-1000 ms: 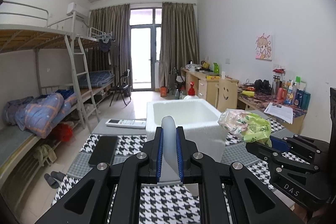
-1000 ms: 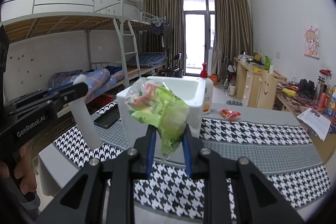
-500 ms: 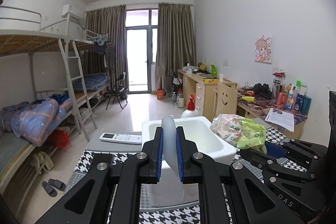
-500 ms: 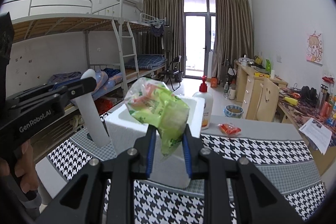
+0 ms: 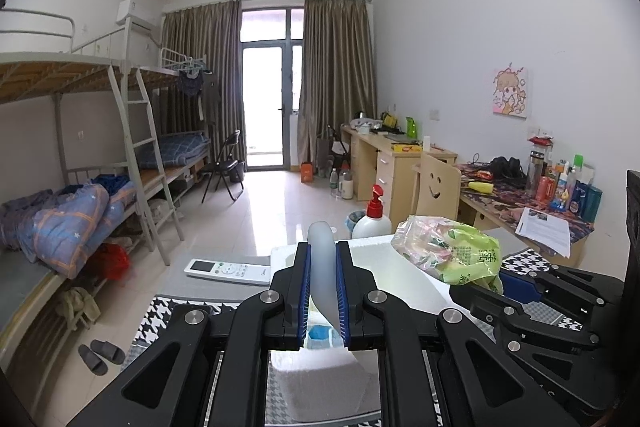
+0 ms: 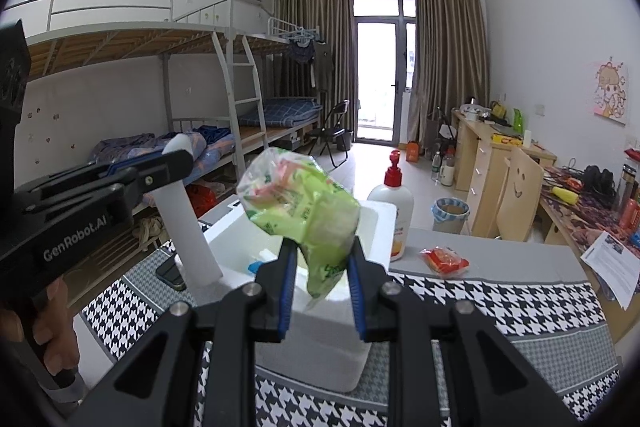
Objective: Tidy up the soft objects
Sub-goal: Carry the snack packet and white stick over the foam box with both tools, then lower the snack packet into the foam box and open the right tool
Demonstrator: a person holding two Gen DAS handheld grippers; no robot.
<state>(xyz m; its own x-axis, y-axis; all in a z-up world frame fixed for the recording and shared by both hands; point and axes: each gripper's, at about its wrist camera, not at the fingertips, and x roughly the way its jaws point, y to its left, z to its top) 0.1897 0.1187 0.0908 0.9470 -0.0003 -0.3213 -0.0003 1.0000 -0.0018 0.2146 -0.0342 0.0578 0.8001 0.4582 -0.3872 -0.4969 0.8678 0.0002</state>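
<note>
in the left wrist view, the left gripper [image 5: 323, 291] is pinching a pale translucent tube [image 5: 322, 267] upright between its blue pads, just over the white foam box [image 5: 404, 283]. the right gripper [image 5: 516, 287] is carrying a green plastic bag [image 5: 452, 255] beside it.

in the right wrist view, the right gripper [image 6: 322, 291] is squeezing the green plastic bag [image 6: 304, 211] above the foam box [image 6: 372, 227], which is sitting on the houndstooth cloth [image 6: 500, 311]. a hand [image 6: 44, 327] is gripping the left gripper [image 6: 176, 163], whose tube [image 6: 188, 227] is hanging at the box's left edge.
</note>
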